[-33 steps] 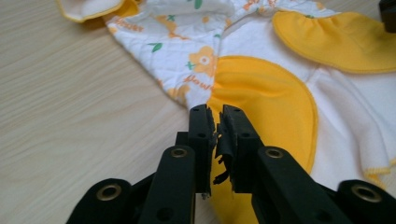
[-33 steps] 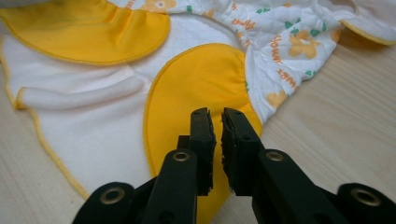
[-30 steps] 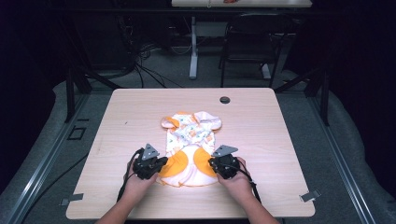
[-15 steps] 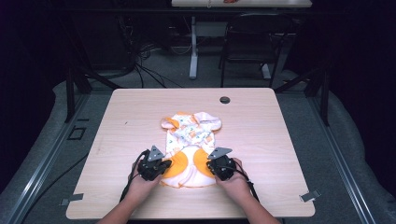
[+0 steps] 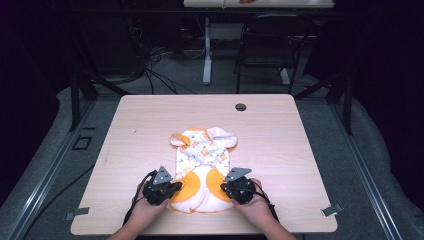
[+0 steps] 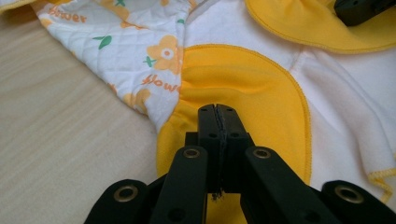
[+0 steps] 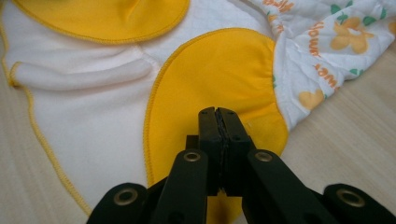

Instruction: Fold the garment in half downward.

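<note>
A small baby garment (image 5: 202, 152), white with an orange flower print and two yellow-orange patches at its near end, lies flat on the wooden table (image 5: 150, 115). My left gripper (image 5: 175, 190) sits at the garment's near left corner. In the left gripper view its jaws (image 6: 218, 108) are pressed together on the yellow patch (image 6: 243, 79). My right gripper (image 5: 226, 189) sits at the near right corner, and its jaws (image 7: 217, 111) are likewise closed on the other yellow patch (image 7: 219, 70). The cloth puckers slightly around both tips.
A small black disc (image 5: 240, 107) is set in the table near its far edge. Bare wood surrounds the garment on all sides. Beyond the table are a dark floor with cables, a chair and another desk's legs.
Both grippers have slid inward and toward the person at the garment's near corners. The garment has shifted slightly toward the near edge with them.
</note>
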